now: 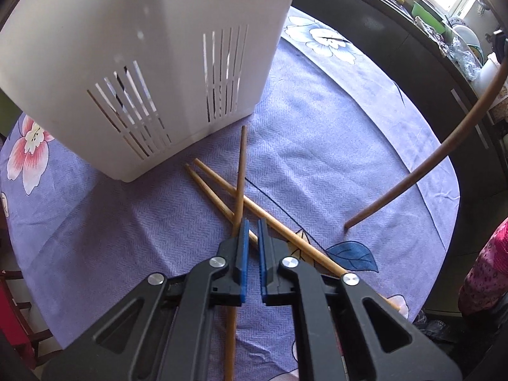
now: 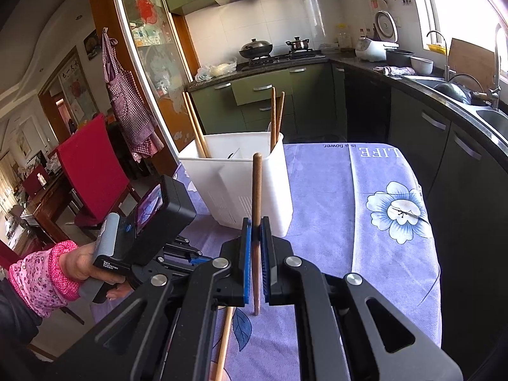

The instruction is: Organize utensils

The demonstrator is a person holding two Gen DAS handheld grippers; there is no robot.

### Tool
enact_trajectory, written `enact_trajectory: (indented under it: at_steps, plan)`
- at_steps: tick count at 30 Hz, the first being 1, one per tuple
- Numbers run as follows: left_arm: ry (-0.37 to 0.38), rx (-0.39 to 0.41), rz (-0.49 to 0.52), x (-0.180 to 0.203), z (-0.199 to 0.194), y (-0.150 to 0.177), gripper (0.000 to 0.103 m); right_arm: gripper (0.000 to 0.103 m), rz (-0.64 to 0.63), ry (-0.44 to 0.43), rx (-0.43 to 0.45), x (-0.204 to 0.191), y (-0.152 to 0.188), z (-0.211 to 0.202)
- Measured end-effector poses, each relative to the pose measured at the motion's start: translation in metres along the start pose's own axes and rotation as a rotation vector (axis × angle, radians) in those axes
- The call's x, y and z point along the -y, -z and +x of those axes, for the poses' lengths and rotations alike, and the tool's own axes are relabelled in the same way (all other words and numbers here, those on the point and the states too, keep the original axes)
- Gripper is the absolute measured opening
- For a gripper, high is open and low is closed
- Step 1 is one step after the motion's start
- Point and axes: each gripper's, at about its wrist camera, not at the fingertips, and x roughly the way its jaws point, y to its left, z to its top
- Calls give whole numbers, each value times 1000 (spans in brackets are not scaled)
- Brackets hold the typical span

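While four wooden chopsticks already stand in the white slotted plastic utensil holder [image 2: 241, 171] at upper centre, our right tool [image 2: 256, 233] clamps a dark wooden chopstick [image 2: 257, 190]; our left tool [image 1: 251, 231], nearly shut and empty, hovers over three pale bamboo chopsticks [image 1: 222, 187] crossed on the purple-clothed counter [image 1: 333, 133].

White slotted plastic utensil holder [image 2: 250, 187] stands upright on table w/ several wooden chopsticks [image 2: 275, 114] upright inside. Three pale wooden chopsticks [image 1: 222, 190] lie crossed just beside its base; one darker brown wooden chopstick [image 2: 257, 222] is held near-vertical, off the cloth.
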Motion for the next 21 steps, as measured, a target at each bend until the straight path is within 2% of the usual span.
enact_trajectory:
  at_steps: [2,4,12,14,16,21]
  plan:
    - [1,24,-4,-1,-6,-1,9,6,0,0,-2,-1,0,-1]
    - [7,37,-8,-4,-11,-3,18,6,-1,0,-1,-1,0,-1]
    - [-25,-12,-1,-13,5,-4,20,7,-11,-7,-3,-4,1,-1]
    - [-20,-12,1,-13,5,-5,19,7,-8,-7,-4,-3,1,-1]
    - [2,-13,5,-13,5,-5,7,7,-3,-6,-4,-1,1,-1]
    - [13,-9,10,-13,1,-1,6,6,5,-7,-3,0,0,0]
